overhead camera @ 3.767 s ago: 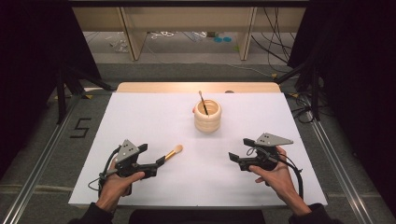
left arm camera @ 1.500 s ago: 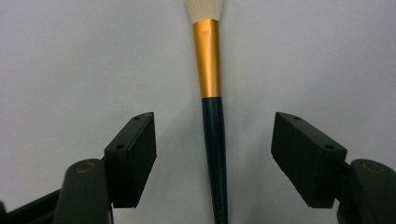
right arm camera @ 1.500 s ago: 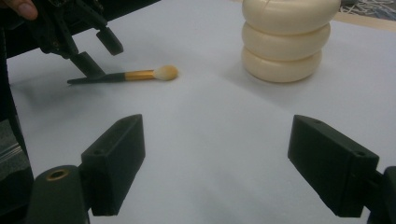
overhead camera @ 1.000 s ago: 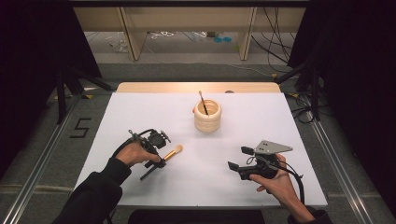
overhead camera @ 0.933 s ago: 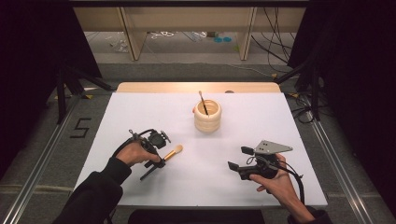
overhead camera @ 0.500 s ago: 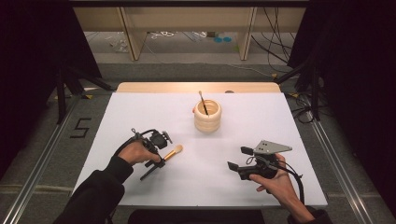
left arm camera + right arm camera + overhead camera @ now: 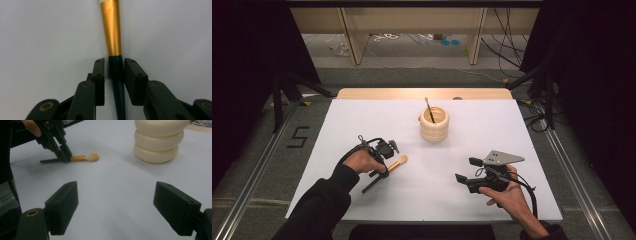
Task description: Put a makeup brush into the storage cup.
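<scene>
Makeup brush (image 7: 391,168) with a black handle, gold ferrule and pale bristle tip lies flat on the white surface (image 7: 362,120), left of centre, its bristles pointing toward the middle. The left gripper (image 7: 381,165), held in the person's left hand (image 7: 363,160), reaches down to the brush; in the left gripper view its two black jaws sit close on either side of the black handle (image 7: 117,77) just behind the gold ferrule (image 7: 111,27), nearly closed, with one jaw against the handle and a thin gap at the other. The right gripper (image 7: 468,169), held in the right hand (image 7: 506,192) near the front right of the surface, has its jaws spread wide and holds nothing. A cream, ribbed holder (image 7: 434,123) stands farther back near the centre of the surface, well apart from both grippers, with a thin dark-handled brush (image 7: 429,108) leaning inside it. In the right gripper view the makeup brush lies beyond the open jaws to the left, the holder to the right.
</scene>
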### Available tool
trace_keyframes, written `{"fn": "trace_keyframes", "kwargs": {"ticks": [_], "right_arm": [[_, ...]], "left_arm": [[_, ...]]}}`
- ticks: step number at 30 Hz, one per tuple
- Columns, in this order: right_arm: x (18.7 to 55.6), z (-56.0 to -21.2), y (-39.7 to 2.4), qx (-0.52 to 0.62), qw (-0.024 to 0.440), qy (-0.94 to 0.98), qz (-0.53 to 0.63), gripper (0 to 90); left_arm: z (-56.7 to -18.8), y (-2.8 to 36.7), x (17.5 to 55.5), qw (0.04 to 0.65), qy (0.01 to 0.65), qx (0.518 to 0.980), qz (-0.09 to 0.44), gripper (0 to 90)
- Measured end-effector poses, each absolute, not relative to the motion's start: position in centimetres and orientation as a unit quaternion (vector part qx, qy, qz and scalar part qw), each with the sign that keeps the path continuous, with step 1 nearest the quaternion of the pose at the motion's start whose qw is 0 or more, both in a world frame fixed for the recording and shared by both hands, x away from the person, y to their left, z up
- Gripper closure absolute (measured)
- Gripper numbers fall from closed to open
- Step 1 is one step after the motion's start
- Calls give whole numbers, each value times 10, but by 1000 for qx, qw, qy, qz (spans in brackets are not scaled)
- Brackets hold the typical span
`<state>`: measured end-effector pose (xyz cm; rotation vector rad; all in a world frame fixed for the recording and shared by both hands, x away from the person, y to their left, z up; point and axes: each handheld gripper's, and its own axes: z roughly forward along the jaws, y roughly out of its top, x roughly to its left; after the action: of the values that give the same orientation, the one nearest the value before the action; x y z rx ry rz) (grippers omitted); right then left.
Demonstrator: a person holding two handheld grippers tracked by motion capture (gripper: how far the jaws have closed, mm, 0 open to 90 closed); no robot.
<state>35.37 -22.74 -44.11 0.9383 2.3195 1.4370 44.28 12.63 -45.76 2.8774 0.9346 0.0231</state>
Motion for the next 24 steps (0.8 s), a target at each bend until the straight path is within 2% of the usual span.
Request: {"fn": "trace_keyframes", "kwargs": {"ticks": [6,19,24], "right_arm": [[354,-443,-226,319,126,794,502,210],[353,-442,-227,321,124,800,491,211],[353,-441,-227,327,121,803,483,211]], "left_arm": [[-457,126,445,49,305,951,9,772],[-457,123,443,43,279,959,14,782],[-455,129,443,68,282,957,17,783]]}}
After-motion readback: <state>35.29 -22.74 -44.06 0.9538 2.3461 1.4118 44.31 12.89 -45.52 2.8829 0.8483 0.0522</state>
